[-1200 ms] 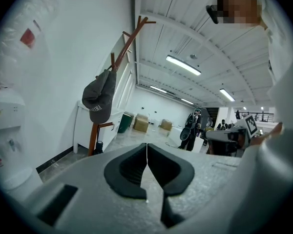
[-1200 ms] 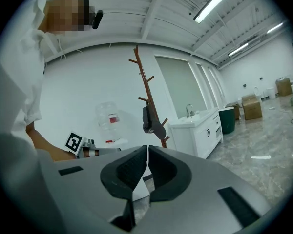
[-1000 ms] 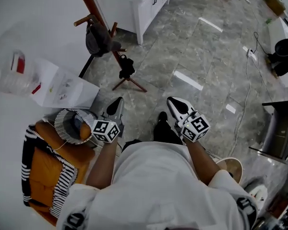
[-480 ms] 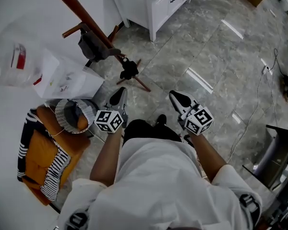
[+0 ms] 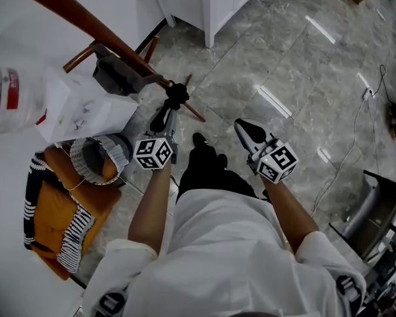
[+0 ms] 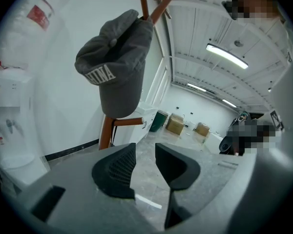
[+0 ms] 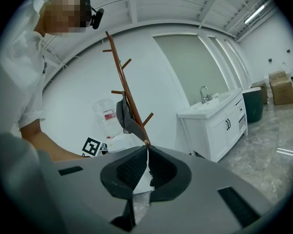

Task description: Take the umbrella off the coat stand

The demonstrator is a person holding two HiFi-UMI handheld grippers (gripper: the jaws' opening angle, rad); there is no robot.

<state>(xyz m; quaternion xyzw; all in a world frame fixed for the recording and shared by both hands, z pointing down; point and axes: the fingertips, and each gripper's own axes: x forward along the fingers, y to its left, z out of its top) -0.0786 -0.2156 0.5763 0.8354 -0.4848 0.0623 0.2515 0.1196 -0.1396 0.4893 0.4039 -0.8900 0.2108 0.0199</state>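
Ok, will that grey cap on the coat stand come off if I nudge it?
Probably: the grey cap only hangs on the coat stand, unfastened, so a nudge may swing or drop it. Its crown sags, so it is likely soft and light.

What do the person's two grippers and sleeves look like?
The left claw and right claw each have two dark textured pads on a grey body and carry a white cube with black square markers. The left jaws are opening, empty. Sleeves: short, white.
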